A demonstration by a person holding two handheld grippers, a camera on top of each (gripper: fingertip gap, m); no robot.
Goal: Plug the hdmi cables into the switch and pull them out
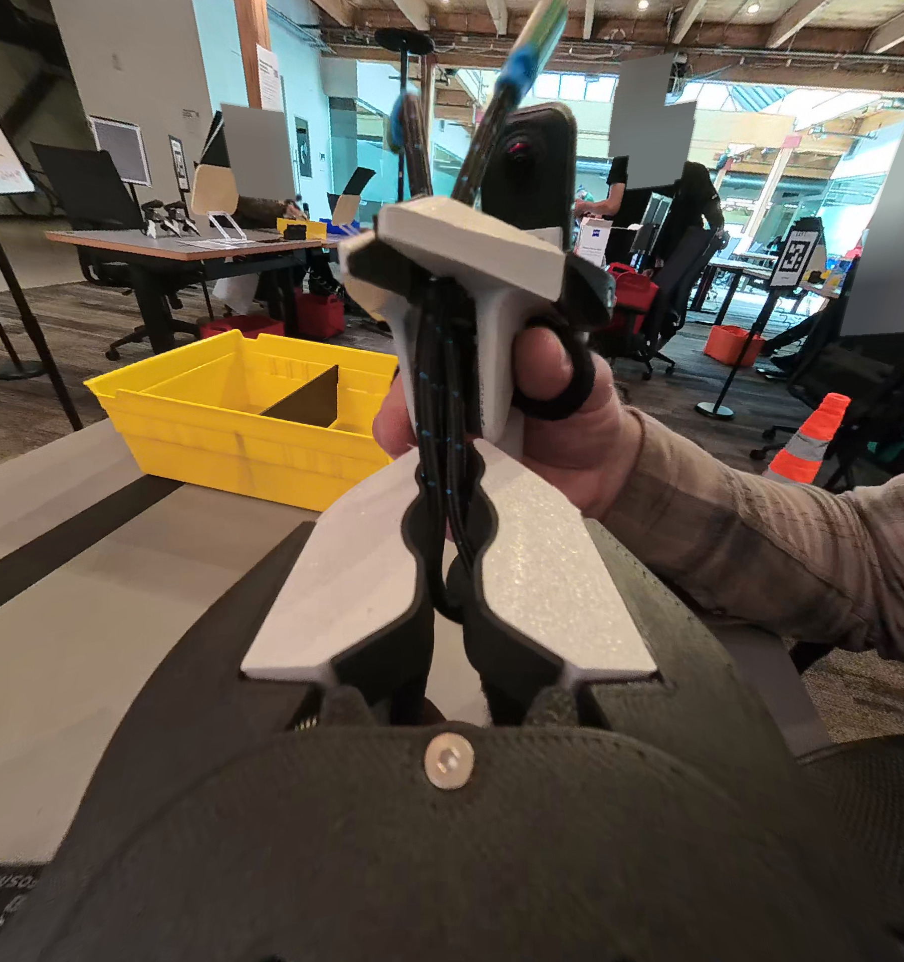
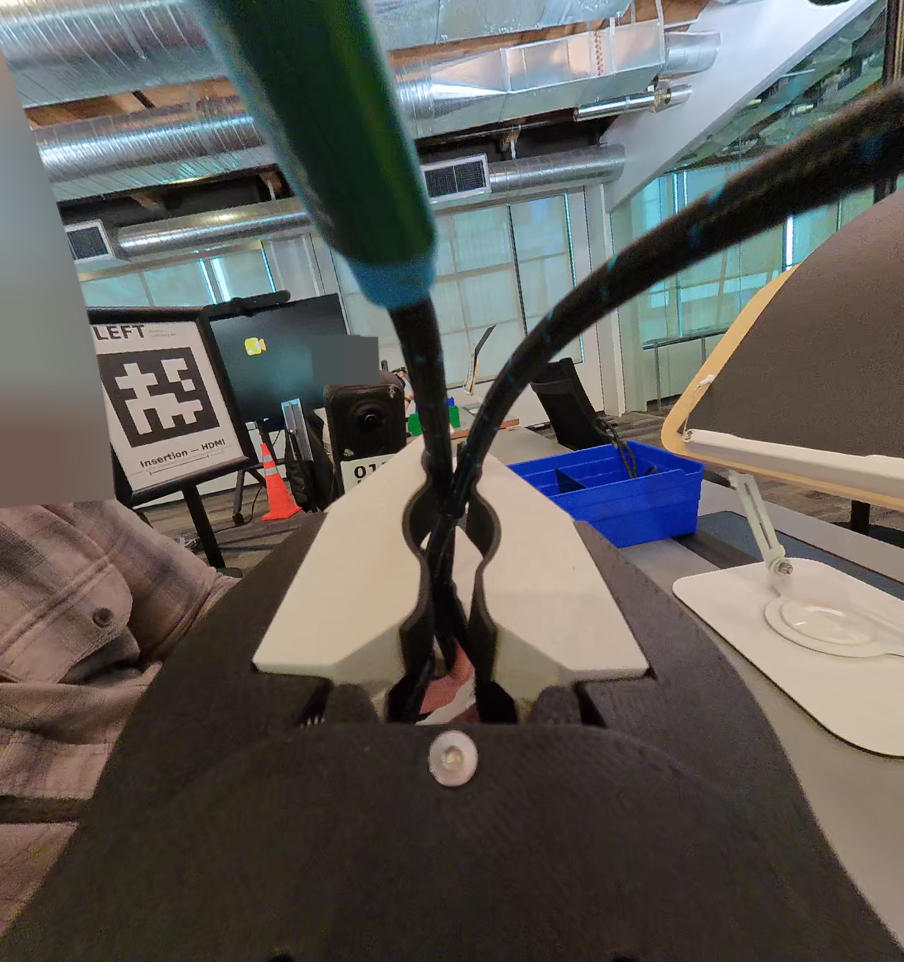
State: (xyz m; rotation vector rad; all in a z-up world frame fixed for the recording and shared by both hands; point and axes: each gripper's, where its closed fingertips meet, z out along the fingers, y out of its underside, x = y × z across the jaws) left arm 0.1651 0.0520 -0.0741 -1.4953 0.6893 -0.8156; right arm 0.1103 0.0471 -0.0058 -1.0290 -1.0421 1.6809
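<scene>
Both white-and-black hand-held grippers, left gripper (image 1: 450,526) and right gripper (image 2: 450,526), pinch the same black braided HDMI cables (image 1: 442,416) between wavy rubber pads, held in the air. Only the left view shows the yellow plastic bin (image 1: 241,411); only the right shows the blue bin (image 2: 621,489) and the cable's green plug (image 2: 335,146).

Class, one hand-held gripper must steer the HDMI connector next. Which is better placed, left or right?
Probably the right hand-held gripper: it is shut on the cable just below the green connector. The left hand-held gripper pinches the cable's loop farther down.
</scene>
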